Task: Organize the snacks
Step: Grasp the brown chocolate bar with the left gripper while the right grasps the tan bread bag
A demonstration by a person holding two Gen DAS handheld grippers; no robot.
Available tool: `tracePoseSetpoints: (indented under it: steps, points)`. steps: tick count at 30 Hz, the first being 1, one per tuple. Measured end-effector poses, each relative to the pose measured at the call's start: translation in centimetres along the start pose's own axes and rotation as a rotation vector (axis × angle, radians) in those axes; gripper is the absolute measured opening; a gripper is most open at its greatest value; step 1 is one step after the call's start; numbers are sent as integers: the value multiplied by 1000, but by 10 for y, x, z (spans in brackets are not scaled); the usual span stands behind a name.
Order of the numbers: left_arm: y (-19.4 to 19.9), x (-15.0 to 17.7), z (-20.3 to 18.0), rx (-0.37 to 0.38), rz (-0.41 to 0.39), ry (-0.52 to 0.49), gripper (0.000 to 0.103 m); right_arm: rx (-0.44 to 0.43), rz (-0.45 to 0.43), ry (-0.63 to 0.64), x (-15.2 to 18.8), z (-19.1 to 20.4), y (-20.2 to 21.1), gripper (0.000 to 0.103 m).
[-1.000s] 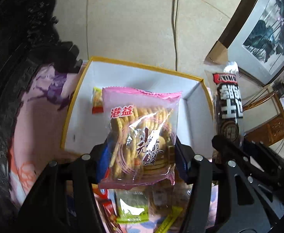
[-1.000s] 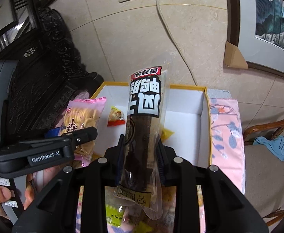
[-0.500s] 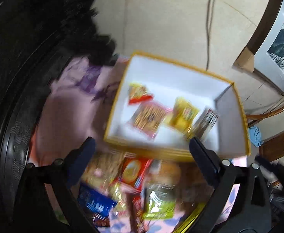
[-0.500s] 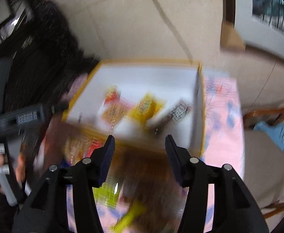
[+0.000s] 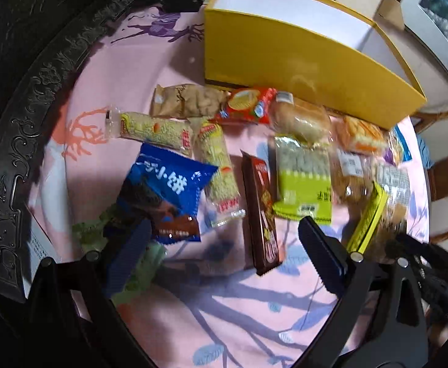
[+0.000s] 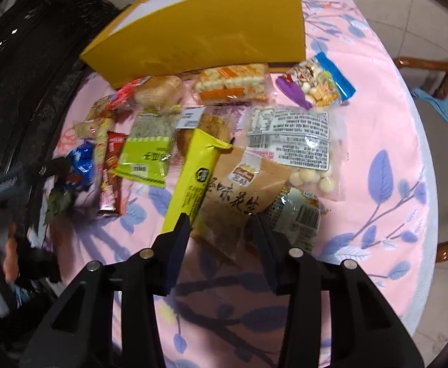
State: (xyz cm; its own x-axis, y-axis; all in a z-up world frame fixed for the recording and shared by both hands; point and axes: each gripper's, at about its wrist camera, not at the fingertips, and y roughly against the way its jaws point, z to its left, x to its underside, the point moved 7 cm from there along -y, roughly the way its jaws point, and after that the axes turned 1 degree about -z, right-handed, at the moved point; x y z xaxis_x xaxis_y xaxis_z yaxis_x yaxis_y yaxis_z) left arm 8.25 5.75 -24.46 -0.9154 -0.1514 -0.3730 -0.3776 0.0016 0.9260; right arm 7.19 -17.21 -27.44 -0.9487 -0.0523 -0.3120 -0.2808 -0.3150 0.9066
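Observation:
A yellow box (image 5: 300, 61) (image 6: 208, 30) stands at the back of the pink cloth, and its inside is hidden from here. Several snack packets lie in front of it. My left gripper (image 5: 224, 230) hangs wide open above a blue biscuit packet (image 5: 165, 193) and a dark red bar (image 5: 262, 211), gripping nothing. My right gripper (image 6: 221, 219) is low over a brown peanut bag (image 6: 233, 196). Its jaws are closing with the bag between them, beside a long yellow packet (image 6: 193, 178). I cannot see the pads pressing the bag.
A green packet (image 5: 303, 181), a bread roll (image 5: 300, 119), an orange wafer pack (image 6: 233, 84) and a clear bag of white balls (image 6: 300, 147) crowd the cloth. Dark carved furniture (image 5: 24, 122) borders the left. A wooden chair (image 6: 438, 98) stands at the right.
Both grippers let go of their packets over the box, the biscuit bag and the long dark packet. They then drew back and sank toward the snacks on the cloth.

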Motion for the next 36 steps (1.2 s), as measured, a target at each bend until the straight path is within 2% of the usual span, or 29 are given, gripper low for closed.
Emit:
tracePoseSetpoints:
  steps: [3, 9, 13, 15, 16, 18, 19, 23, 26, 28, 29, 30, 31, 32, 36]
  points:
    - [8, 3, -1, -9, -28, -18, 98, 10, -12, -45, -4, 1, -10, 44]
    - [11, 17, 9, -25, -14, 4, 98, 28, -53, -50, -21, 8, -26, 45]
    - [10, 24, 22, -30, 0, 39, 98, -35, -41, -127, -23, 6, -35, 48]
    - [6, 27, 26, -29, 15, 58, 98, 1, -63, -77, -27, 11, -38, 49]
    - [3, 28, 27, -26, 24, 69, 98, 22, -79, -52, -27, 13, -39, 47]
    - [-2, 28, 24, -13, 32, 79, 98, 8, -91, -45, -26, 14, -37, 34]
    - [-6, 27, 20, -7, 35, 75, 98, 5, -92, -44, -24, 14, -33, 31]
    - [-23, 24, -4, -10, 46, 7, 98, 15, -99, -5, -9, 14, -14, 31]
    - [-42, 28, -20, -14, 72, -27, 98, 14, -77, -28, 5, 5, -8, 31]
    - [-51, 29, -26, -22, 74, -36, 95, 5, -68, -49, 12, -1, -5, 31]
    - [-56, 30, -28, -23, 78, -41, 81, 6, -69, -58, 13, -3, -4, 31]
    - [-62, 33, -30, -21, 100, -44, 56, 6, -70, -61, 15, -5, -1, 31]
    - [-66, 35, -29, -23, 112, -43, 54, 6, -71, -65, 15, -5, 0, 31]
    - [-66, 34, -31, -24, 81, -46, 50, 4, -74, -69, 14, -4, 0, 30]
    - [-72, 33, -33, -33, 52, -38, 53, -2, -81, -79, 14, -8, 5, 30]
